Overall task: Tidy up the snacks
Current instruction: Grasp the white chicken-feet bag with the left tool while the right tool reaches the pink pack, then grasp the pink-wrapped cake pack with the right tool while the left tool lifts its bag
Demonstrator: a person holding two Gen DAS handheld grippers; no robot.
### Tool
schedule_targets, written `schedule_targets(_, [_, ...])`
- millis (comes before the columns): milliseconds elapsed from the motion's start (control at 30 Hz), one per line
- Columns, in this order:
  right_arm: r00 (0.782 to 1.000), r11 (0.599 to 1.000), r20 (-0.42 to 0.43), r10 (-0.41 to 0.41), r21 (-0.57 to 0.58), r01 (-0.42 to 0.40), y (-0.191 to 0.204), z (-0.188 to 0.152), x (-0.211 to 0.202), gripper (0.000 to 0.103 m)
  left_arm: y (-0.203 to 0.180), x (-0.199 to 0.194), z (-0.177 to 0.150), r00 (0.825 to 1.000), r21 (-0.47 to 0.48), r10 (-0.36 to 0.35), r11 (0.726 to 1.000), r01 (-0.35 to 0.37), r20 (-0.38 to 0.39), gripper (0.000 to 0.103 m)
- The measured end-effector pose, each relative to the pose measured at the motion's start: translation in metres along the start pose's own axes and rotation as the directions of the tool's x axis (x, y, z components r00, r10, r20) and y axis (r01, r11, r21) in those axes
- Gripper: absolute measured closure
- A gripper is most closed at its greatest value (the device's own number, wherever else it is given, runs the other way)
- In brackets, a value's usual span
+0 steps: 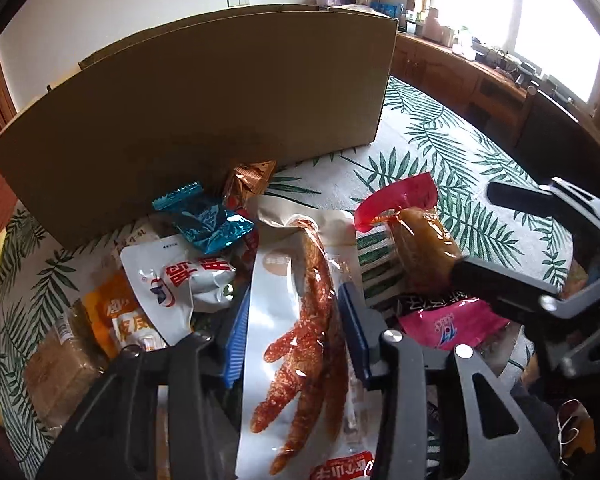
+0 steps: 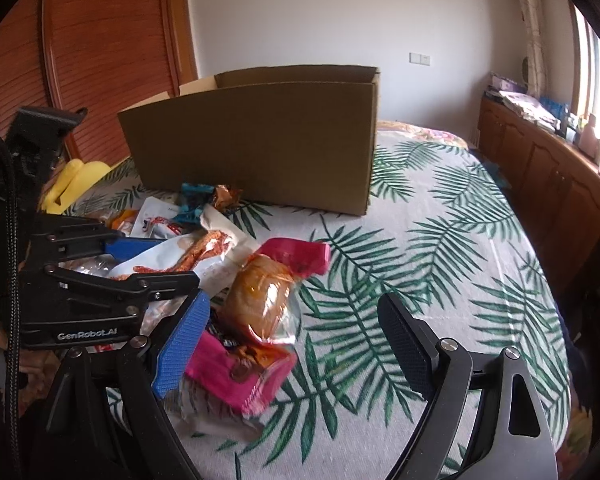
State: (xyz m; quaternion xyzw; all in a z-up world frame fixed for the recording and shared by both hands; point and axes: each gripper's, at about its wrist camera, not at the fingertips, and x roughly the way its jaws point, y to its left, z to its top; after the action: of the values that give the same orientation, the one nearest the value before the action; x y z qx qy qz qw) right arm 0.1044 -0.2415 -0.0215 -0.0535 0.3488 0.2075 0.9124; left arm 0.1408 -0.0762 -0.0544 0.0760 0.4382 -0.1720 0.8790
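With the left gripper (image 1: 296,332) jaws clamped on the chicken-feet packet (image 1: 300,320) and the right gripper (image 2: 296,344) jaws wide and empty, next comes lifting it into the cardboard box (image 1: 204,120) beyond.

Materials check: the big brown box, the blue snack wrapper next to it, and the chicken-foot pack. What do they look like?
Brown box: corrugated cardboard, matte, with plain raw edges at the open top.
Blue wrapper: likely metallised foil-plastic film; sharp glints, crinkles, serrated end seal.
Chicken-foot pack: glossy plastic pouch, white print with a clear window showing the reddish foot; possibly vacuum-sealed.
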Motion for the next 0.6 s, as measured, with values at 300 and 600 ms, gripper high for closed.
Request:
schedule_targets(300, [0.997,0.999,-0.068,0.038,0.005,-0.038,0.001,0.009,0.028,0.019,0.008,-0.020,-0.003,0.996,-0.026,-0.026,0.999,0.029,0.085,0.062])
schedule_targets(600, [0.989,0.997,-0.128,0.077,0.029,-0.074,0.001,0.013,0.044,0.036,0.017,-0.034,-0.001,0.988,-0.074,-0.015,0.997,0.027,0.152,0.062])
